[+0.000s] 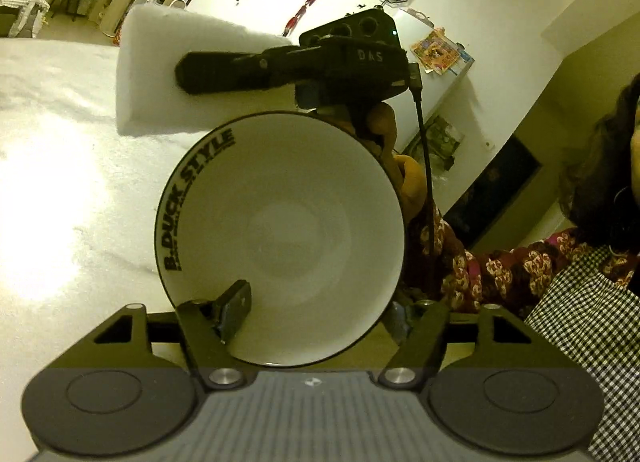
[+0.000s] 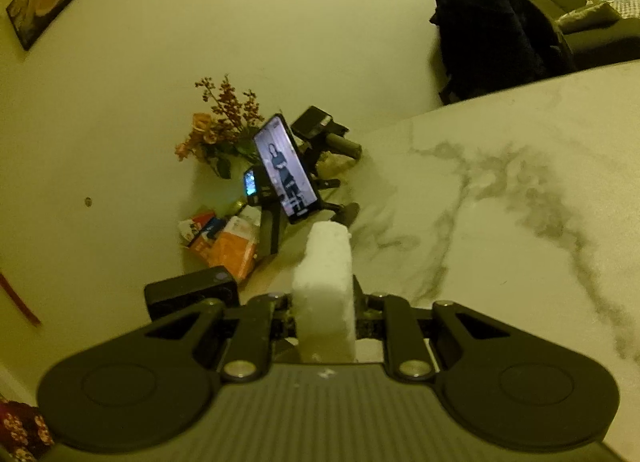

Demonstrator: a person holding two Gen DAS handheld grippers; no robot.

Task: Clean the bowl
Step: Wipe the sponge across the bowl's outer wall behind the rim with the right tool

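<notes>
Bowl gripped at the rim by the left hand-held gripper; sponge clamped in the right.

The left hand-held gripper (image 1: 312,326) is holding the white bowl (image 1: 288,238) tilted on edge above the marble counter (image 1: 60,182), one finger (image 1: 234,312) lying inside the wall, the other outside and mostly hidden; its jaws are standing wide. The right hand-held gripper (image 1: 224,72) is sitting nearly closed, pinching the white sponge (image 2: 326,294), which is hanging just above the bowl's upper rim; contact cannot be told.
</notes>
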